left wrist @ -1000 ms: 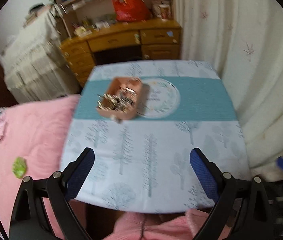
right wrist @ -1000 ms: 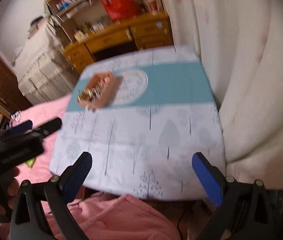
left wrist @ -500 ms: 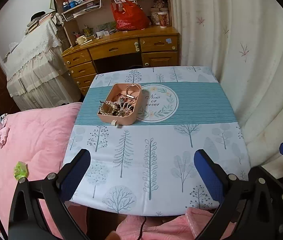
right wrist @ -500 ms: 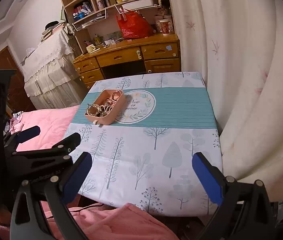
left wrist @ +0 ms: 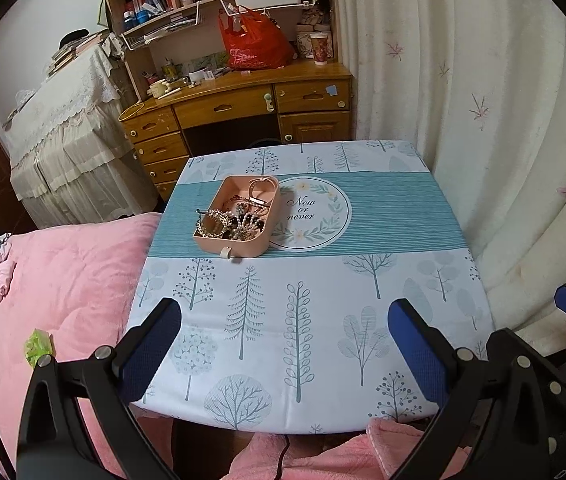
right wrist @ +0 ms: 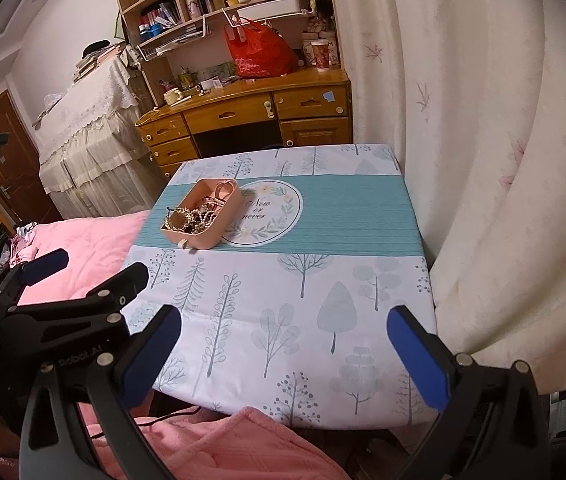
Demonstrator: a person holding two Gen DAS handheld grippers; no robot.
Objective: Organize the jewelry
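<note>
Both grippers hang spread and empty over the near edge of the tabletop (left wrist: 363, 280). Left gripper (left wrist: 283, 344) shows blue pads wide apart, with nothing between them; right gripper (right wrist: 283, 348) is likewise spread, holding nothing. From the right wrist view the left gripper also appears at the left, its black frame stamped with pale letters that seem to read "RobotAI", though part of the word is hard to make out.

A pink box (left wrist: 239, 216) sits on the teal band of the cloth, toward the far left of the tabletop, well apart from both grippers. It holds a jumble of jewelry (left wrist: 231, 222): beaded strands, a gold-coloured ring-shaped piece and a pink strap at the far end; single items are too tangled to tell apart. A small pale tab sticks out of its near wall. Just right of the box, touching or slightly under it, a round emblem (left wrist: 311, 216) reads "Now or never" inside a leaf wreath.

Beyond the tabletop stands a desk (left wrist: 243, 100) with a red bag (left wrist: 255, 40); the spines on the shelves above are too small to read. A pink bed (left wrist: 63, 280) lies left, partly cut off.
</note>
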